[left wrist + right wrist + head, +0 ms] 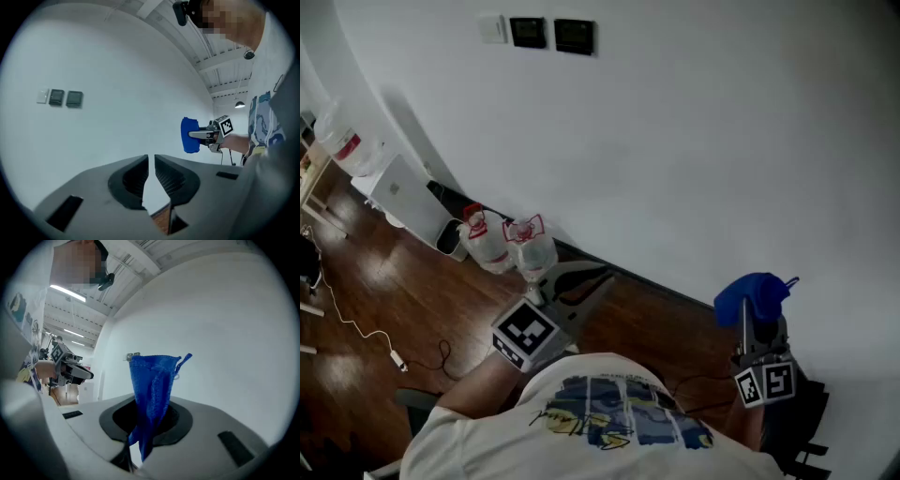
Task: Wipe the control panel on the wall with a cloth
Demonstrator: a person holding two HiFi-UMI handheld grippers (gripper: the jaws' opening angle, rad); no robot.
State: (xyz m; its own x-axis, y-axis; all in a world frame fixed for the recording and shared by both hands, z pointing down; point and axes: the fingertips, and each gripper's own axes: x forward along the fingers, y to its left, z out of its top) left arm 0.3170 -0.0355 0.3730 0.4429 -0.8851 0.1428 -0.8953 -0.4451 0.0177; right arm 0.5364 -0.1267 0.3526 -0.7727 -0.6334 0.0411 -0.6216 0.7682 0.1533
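**Cloth gripped, well apart from panel**

Two clear bottles (492, 246) stand on the floor (412, 291) against the wall (722, 141); contents can't be told. Control panel (553, 34) is high on the wall. Left gripper (151, 160) is closed and empty. Right gripper (151, 411) pinches the blue cloth (752, 295).

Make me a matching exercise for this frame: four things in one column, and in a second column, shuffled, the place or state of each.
Things:
1. cloth
2. left hand-held gripper
3. control panel
4. bottles

Place or state:
a. standing on the floor at the foot of the wall
b. clamped in the right hand-held gripper
c. jaws closed, nothing held
d. mounted high on the wall, nothing touching it

Pairs: 1-b, 2-c, 3-d, 4-a
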